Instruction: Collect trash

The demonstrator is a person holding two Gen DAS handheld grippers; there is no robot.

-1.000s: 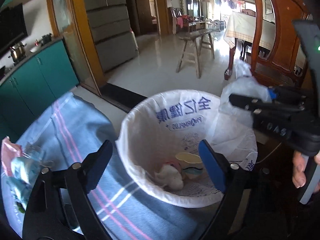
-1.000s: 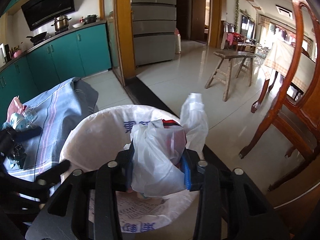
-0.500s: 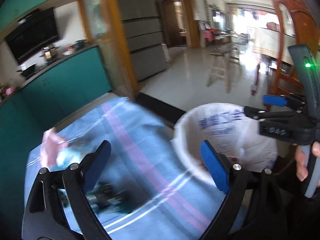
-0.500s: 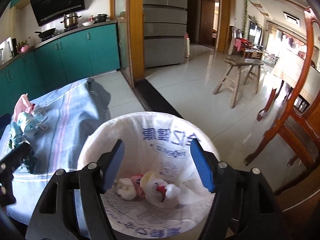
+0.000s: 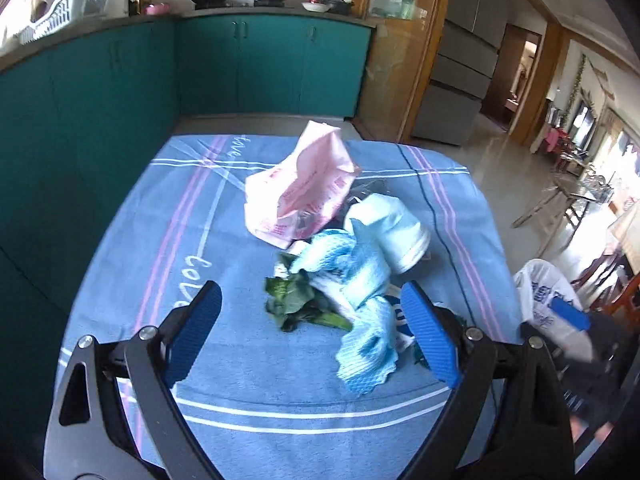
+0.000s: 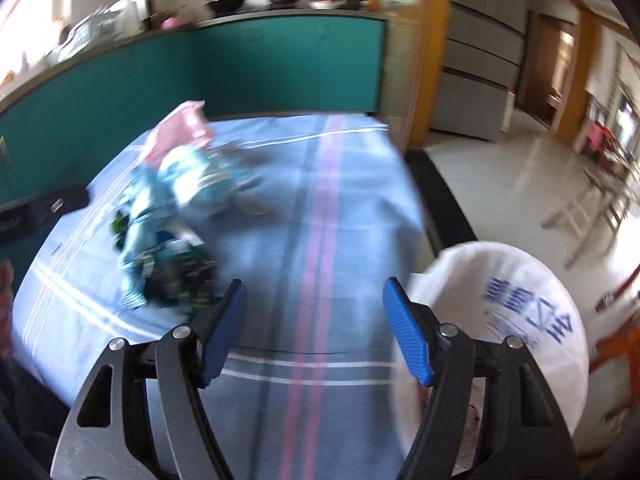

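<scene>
A heap of trash lies on the blue striped tablecloth (image 5: 160, 240): a pink plastic bag (image 5: 304, 192), a white paper cup (image 5: 394, 224) on its side, crumpled light-blue mesh wrappers (image 5: 360, 280) and green leaf scraps (image 5: 294, 304). My left gripper (image 5: 310, 300) hangs open just in front of the leaves, with nothing between its pads. In the blurred right wrist view, my right gripper (image 6: 314, 292) is open and empty over bare cloth, with the trash heap (image 6: 172, 220) to its left. The white-lined bin (image 6: 520, 300) stands at its right, beside the table.
Teal kitchen cabinets (image 5: 240, 64) run behind the table and along its left. The bin (image 5: 540, 288) and my right gripper's blue pad (image 5: 568, 314) show at the right edge of the left wrist view. Tiled floor, a fridge (image 6: 476, 80) and wooden furniture lie to the right.
My right gripper opened and dropped the white plastic bag into the bin. Both grippers then swung left, away from the bin and over the table toward the trash heap.
</scene>
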